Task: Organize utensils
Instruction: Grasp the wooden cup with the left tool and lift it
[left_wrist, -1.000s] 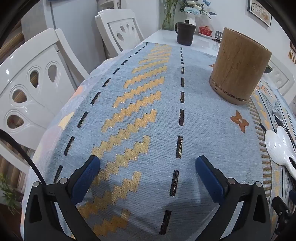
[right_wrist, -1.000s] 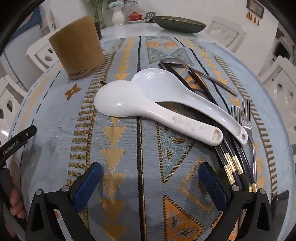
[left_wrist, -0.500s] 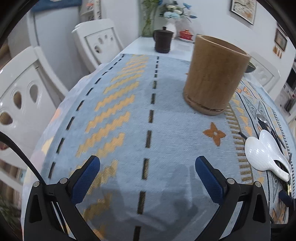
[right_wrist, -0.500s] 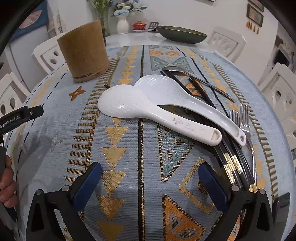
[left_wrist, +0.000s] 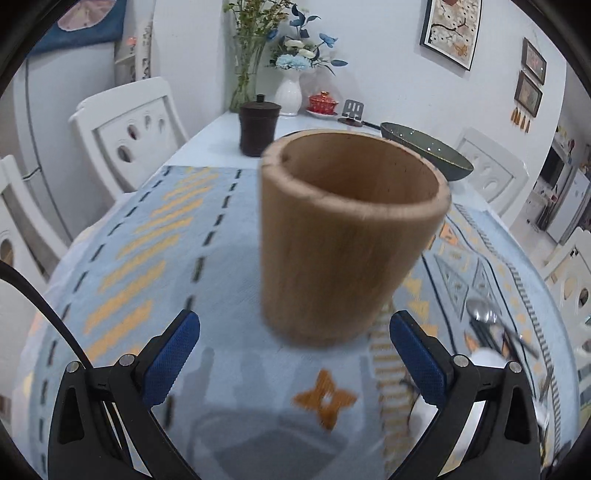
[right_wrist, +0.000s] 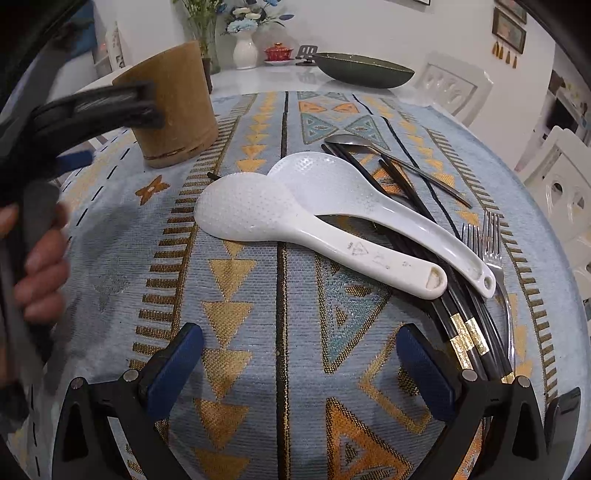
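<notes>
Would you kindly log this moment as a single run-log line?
left gripper: open, facing wooden holder, no contact | right gripper: open, short of white spoons | holder: upright, nothing visible inside | utensils: on tablecloth

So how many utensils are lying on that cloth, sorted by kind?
White rice paddles: 2
Forks: 2
Metal spoon: 1
Black chopsticks: a bundle, partly hidden under the paddles, so no sure count
Total: 5 countable pieces plus the chopsticks; none is in the wooden holder yet, as far as its visible inside shows.
</notes>
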